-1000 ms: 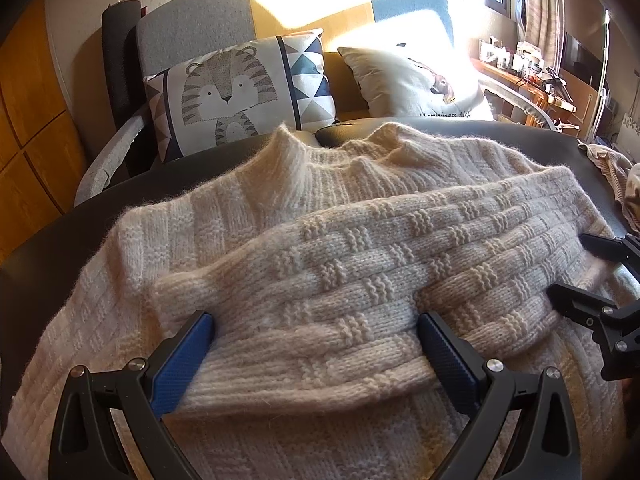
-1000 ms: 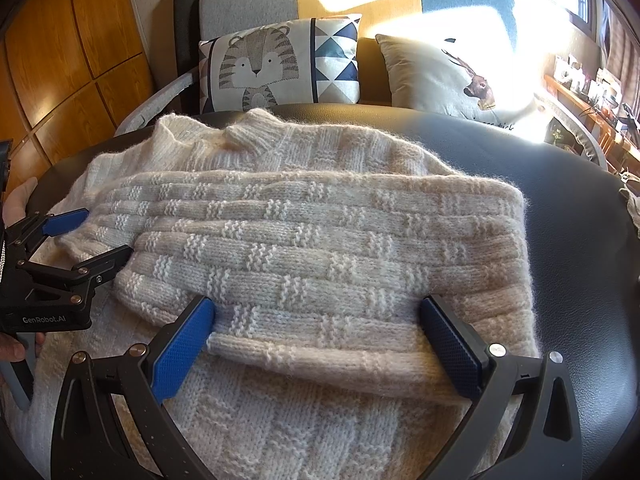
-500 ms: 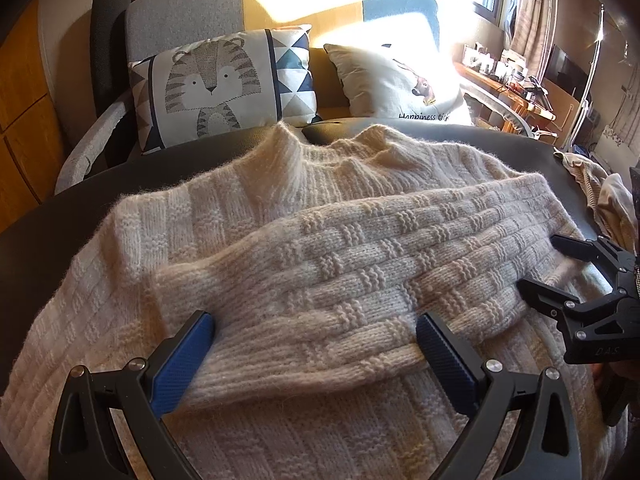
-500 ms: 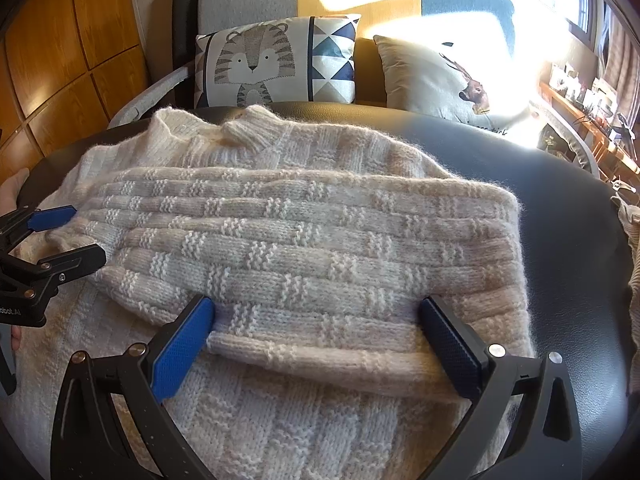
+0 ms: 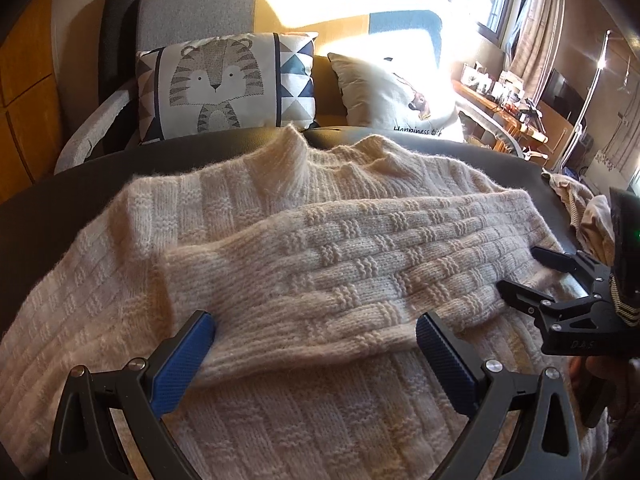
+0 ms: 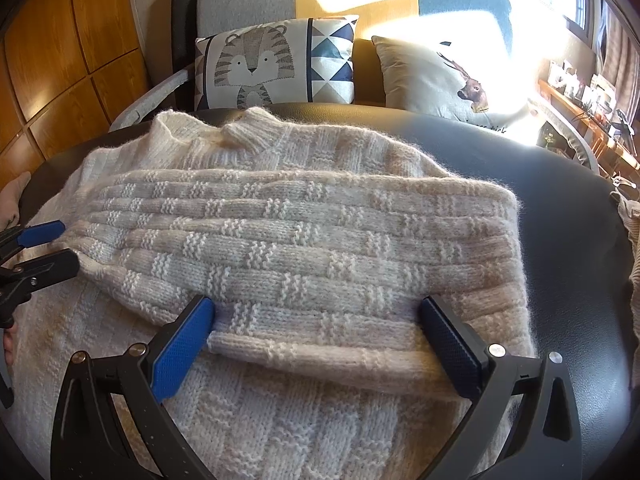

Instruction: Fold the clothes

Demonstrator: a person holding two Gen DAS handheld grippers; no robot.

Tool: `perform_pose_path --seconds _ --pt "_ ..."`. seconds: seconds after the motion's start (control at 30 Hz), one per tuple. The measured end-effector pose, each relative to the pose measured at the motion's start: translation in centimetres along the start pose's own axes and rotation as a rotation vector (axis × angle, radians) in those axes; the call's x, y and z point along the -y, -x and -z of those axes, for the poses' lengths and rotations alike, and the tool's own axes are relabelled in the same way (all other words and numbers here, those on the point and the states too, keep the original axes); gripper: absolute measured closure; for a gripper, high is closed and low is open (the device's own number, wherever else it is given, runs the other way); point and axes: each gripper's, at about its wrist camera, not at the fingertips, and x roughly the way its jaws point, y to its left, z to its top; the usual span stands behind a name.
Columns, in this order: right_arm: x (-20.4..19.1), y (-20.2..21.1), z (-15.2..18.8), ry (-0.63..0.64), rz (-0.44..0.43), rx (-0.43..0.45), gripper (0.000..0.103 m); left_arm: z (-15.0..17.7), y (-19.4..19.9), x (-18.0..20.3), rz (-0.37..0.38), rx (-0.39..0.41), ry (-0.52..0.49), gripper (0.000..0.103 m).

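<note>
Cream knit sweater [image 5: 280,240] lay flat on the dark round surface [image 6: 560,184], collar toward the sofa. Chunky basket-weave knit, fuzzy fibres along the edges, ribbed collar standing slightly up. One sleeve [image 6: 280,248] was folded across the chest — it ran side to side over the body panel, cuff end toward the left side, fold edge at the right shoulder. Body hem extended toward the cameras, out of frame.

Left tongs [image 5: 316,352] were spread wide, blue pads either side of the sleeve's near edge, nothing clamped between them. In the right wrist view the left tongs sat at the far left by the cuff end, jaws parted, close to the knit — contact not clear.

Right tongs [image 6: 320,336] were equally wide open, straddling the lower edge of the folded sleeve, holding nothing. From the left wrist view the right tongs appeared at the right edge, tips near the sweater's side.

Behind the surface: a tiger cushion [image 5: 224,84] and a deer cushion [image 6: 448,80] on a grey sofa [image 6: 244,4], strong sunlight washing out the backrest. More crumpled fabric [image 5: 588,216] lay at the surface's right edge.
</note>
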Motion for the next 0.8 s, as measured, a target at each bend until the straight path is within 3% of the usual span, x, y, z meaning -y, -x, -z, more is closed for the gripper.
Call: perform_pose_path --seconds 0.17,0.33,0.43,0.53,0.63,0.8 --pt "0.3 0.1 0.0 -0.005 -0.013 -0.012 0.0 2.8 2.7 -2.3 0.067 -0.009 0.124 0.0" --pt "0.1 -0.1 -0.4 0.015 0.006 -0.022 0.0 6.6 8.0 -6.2 0.099 0.072 0.232 0.0" --pt "-0.3 -0.1 -0.8 0.021 0.035 -0.05 0.0 8.6 11.4 -10.4 0.059 0.116 0.317 0.0" --pt "-1.6 0.1 -1.8 0.04 0.129 -0.1 0.0 10.8 14.3 -15.5 -0.004 0.146 0.443 0.0" --pt "-5.1 1.6 -2.1 0.105 0.165 -0.047 0.0 13.2 17.1 -19.9 -0.063 0.19 0.559 0.0" --pt "-14.8 3.4 -0.6 0.278 0.001 0.035 0.0 16.6 20.6 -25.9 -0.137 0.242 0.727 0.0"
